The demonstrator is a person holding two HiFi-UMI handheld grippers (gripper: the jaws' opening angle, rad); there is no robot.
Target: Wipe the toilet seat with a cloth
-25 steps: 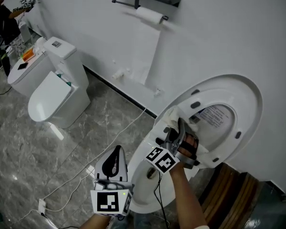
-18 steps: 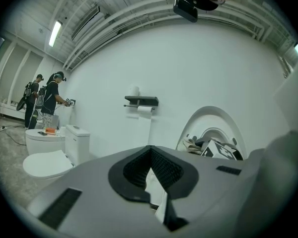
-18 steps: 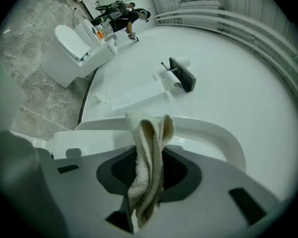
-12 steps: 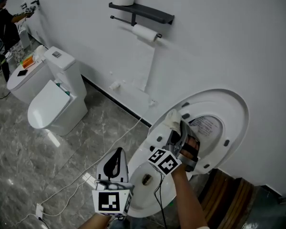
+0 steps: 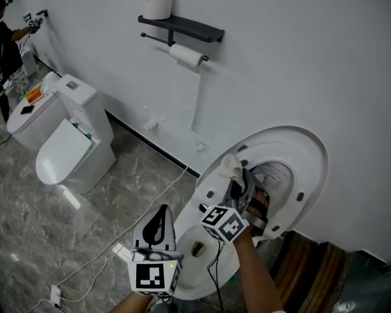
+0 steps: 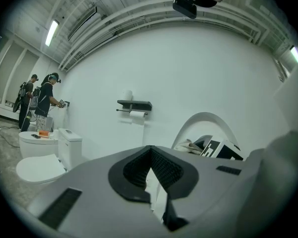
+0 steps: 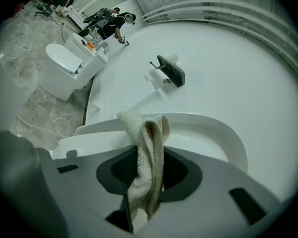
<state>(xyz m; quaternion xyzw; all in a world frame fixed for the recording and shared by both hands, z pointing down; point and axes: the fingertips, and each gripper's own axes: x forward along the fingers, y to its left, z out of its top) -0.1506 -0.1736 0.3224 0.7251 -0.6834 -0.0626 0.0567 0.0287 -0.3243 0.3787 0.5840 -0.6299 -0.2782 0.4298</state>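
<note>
The white toilet's seat stands raised against the wall, its underside and dark bumpers facing me, above the bowl. My right gripper is shut on a cream cloth, and the cloth rests against the seat's left rim. In the right gripper view the cloth hangs folded between the jaws of the right gripper, in front of the seat's curved rim. My left gripper hovers low, left of the bowl, shut and holding nothing. In its own view the left gripper points towards the wall.
A second toilet stands at the left with a person beyond it. A dark shelf carrying a paper roll and a roll holder hang on the wall. A white cable runs across the marble floor. Wooden boards lie at the bottom right.
The head view has drawn back and shows more wall. The right gripper keeps the cloth on the raised seat's left rim. The left gripper has barely moved.
</note>
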